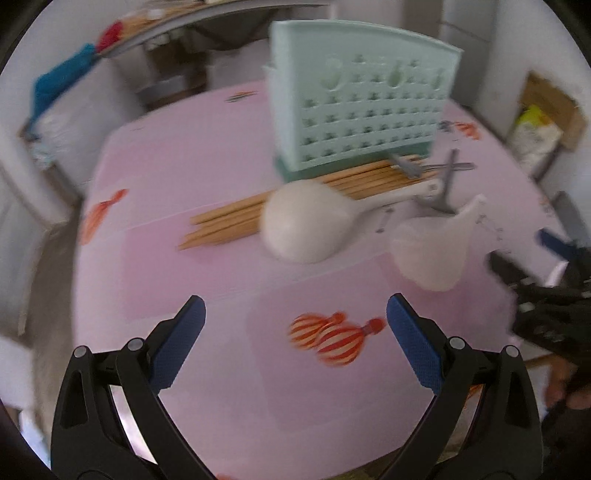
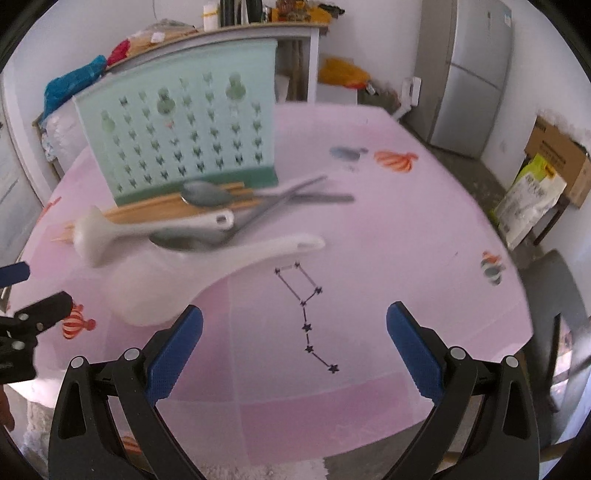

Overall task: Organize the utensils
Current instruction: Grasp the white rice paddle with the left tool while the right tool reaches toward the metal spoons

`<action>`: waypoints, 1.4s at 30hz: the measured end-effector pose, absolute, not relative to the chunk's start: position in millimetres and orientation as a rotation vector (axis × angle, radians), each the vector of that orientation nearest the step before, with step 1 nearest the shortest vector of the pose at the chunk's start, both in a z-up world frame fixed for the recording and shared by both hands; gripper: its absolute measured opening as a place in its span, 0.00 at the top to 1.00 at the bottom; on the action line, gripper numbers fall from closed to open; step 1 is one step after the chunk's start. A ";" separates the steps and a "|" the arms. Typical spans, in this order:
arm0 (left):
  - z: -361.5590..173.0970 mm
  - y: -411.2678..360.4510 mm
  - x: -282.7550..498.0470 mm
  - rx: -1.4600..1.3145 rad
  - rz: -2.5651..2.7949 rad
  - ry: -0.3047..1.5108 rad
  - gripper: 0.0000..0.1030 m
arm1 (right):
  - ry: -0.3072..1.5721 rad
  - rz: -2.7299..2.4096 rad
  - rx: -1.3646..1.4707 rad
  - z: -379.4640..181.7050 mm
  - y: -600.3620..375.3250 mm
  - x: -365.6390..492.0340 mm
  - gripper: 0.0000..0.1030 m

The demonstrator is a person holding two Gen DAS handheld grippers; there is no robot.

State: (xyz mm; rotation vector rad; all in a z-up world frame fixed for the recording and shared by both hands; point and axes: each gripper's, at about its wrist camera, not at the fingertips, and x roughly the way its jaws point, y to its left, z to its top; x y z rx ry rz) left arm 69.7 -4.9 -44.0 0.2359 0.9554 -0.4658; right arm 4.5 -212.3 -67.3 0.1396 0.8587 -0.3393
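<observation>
A mint-green perforated utensil holder (image 1: pixel 360 107) stands upright on the pink table (image 1: pixel 192 155); it also shows in the right wrist view (image 2: pixel 188 136). In front of it lie wooden chopsticks (image 1: pixel 236 218), two white ladles (image 1: pixel 306 229) (image 1: pixel 432 251) and metal spoons (image 1: pixel 439 181). In the right wrist view the chopsticks (image 2: pixel 147 210), metal spoons (image 2: pixel 207 195), and white ladles (image 2: pixel 155 229) (image 2: pixel 207 273) lie in a pile. My left gripper (image 1: pixel 293 314) is open and empty, short of the pile. My right gripper (image 2: pixel 293 317) is open and empty, to the pile's right.
A counter with clutter (image 2: pixel 229 29) stands behind the table, a fridge (image 2: pixel 469 74) at the back right, a cardboard box and bags (image 2: pixel 543 173) on the floor at right. A dark chair (image 2: pixel 557 295) stands by the table's right edge.
</observation>
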 end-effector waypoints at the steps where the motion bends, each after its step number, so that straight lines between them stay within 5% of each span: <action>1: -45.9 -5.9 71.2 0.212 -0.502 0.945 0.08 | 0.862 -0.338 0.141 -70.6 -212.5 5.2 0.06; 15: -48.1 -19.0 77.5 -0.083 -0.740 0.926 0.10 | 0.779 -0.312 0.169 -89.0 -217.1 -2.8 0.06; 20: -58.0 -33.8 84.4 -0.161 -0.781 1.021 0.41 | 0.759 -0.316 0.170 -90.4 -217.2 -0.4 0.06; 27: -75.1 -38.1 95.0 -0.233 -0.733 1.100 0.61 | 0.735 -0.320 0.168 -90.8 -214.0 -3.8 0.06; 32: -81.2 -39.9 93.6 -0.271 -0.713 1.136 0.90 | 0.727 -0.316 0.167 -91.2 -214.3 -3.8 0.06; 42: -76.0 -18.5 81.3 -0.253 -0.675 1.143 0.96 | 0.762 -0.275 0.138 -81.4 -235.8 -24.2 0.06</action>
